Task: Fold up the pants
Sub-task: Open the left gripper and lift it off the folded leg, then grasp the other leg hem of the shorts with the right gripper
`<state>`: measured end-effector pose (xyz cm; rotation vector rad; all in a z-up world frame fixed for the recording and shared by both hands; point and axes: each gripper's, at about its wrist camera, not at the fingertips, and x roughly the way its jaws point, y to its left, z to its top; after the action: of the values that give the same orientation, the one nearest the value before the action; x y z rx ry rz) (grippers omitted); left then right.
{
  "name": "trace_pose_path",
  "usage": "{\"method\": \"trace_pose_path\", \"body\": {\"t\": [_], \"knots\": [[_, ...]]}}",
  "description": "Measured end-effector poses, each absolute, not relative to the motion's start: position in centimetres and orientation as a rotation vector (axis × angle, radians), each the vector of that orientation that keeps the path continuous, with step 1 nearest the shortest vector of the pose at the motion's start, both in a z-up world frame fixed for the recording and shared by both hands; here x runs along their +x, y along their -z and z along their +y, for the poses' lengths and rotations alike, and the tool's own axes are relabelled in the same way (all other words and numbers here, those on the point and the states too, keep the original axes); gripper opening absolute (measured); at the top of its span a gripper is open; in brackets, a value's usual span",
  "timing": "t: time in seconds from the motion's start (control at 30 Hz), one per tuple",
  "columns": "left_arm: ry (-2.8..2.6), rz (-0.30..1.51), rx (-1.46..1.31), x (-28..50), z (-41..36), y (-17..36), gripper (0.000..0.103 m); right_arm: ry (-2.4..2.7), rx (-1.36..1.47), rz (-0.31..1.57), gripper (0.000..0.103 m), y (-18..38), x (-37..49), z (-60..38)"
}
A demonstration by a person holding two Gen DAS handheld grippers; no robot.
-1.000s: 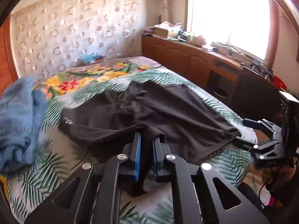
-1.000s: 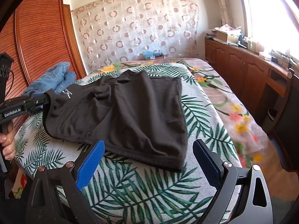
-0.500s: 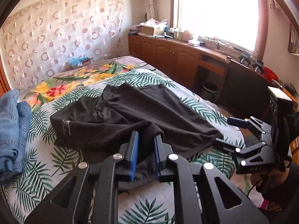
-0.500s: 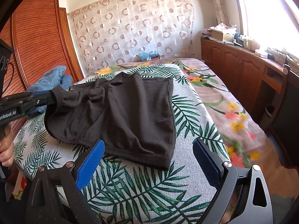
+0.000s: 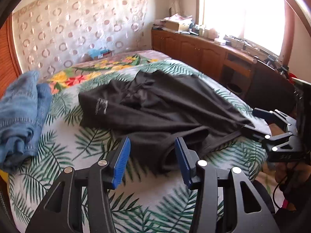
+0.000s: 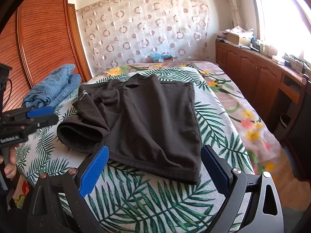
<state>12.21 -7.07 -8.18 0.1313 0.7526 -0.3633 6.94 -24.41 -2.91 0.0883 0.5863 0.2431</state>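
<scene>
The black pants lie spread on the bed, waistband toward the far end and hems toward the near edge, with one leg bunched on the left so that its cuff stands open like a tube. The left gripper hangs just short of that cuff with its fingers spread apart and nothing between them; the right gripper sits at the near hem of the flat leg, its fingers also wide apart and empty. The step in hand looks like taking a fresh hold for the fold. To do it well, the left should pinch the cuff through both layers at its outer corner, not one lip of the tube, or the leg will twist as it travels. The right should close on the near hem at the matching corner, low enough to catch the fabric but not the palm-leaf sheet beneath. Both should then lift together and only a little, keeping the cloth taut between them, so the creases around the crotch pull out instead of being folded in. The blue jeans lie at the far left, well apart from the pants, so moving the cloth rightward keeps clear of them.
</scene>
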Motion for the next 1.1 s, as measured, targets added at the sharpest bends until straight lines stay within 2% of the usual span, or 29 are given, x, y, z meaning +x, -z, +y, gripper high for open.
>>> {"method": "trace_pose_path", "body": {"t": [0.03, 0.1, 0.13, 0.43, 0.63, 0.7, 0.8, 0.97, 1.1], "knots": [[0.359, 0.763, 0.116, 12.3, -6.6, 8.5, 0.055, -0.247, 0.085, 0.587, 0.096, 2.9, 7.1, -24.3], [0.356, 0.769, 0.095, 12.4, -6.0, 8.9, 0.079, -0.253, 0.080, 0.587, 0.096, 2.9, 7.3, -24.0], [0.355, 0.767, 0.086, 12.3, -5.7, 9.1, 0.080, -0.256, 0.077, 0.587, 0.096, 2.9, 7.5, -23.8], [0.307, 0.778, 0.094, 12.4, -4.6, 9.9, 0.081, -0.298, 0.054, 0.586, 0.095, 2.9, 8.5, -22.6], [0.290, 0.789, 0.098, 12.3, -4.0, 10.2, 0.081, -0.349, 0.048, 0.606, 0.080, 3.2, 9.3, -22.3], [0.286, 0.787, 0.096, 12.2, -3.9, 10.2, 0.081, -0.369, 0.048, 0.617, 0.070, 3.3, 9.7, -22.3], [0.286, 0.786, 0.093, 11.9, -3.8, 10.1, 0.081, -0.400, 0.045, 0.635, 0.061, 3.5, 10.1, -22.2], [0.291, 0.785, 0.091, 11.7, -3.9, 10.2, 0.081, -0.451, 0.028, 0.674, 0.049, 3.7, 10.8, -21.3], [0.297, 0.780, 0.092, 11.5, -4.0, 10.1, 0.081, -0.471, 0.009, 0.687, 0.033, 3.6, 11.7, -20.9]]}}
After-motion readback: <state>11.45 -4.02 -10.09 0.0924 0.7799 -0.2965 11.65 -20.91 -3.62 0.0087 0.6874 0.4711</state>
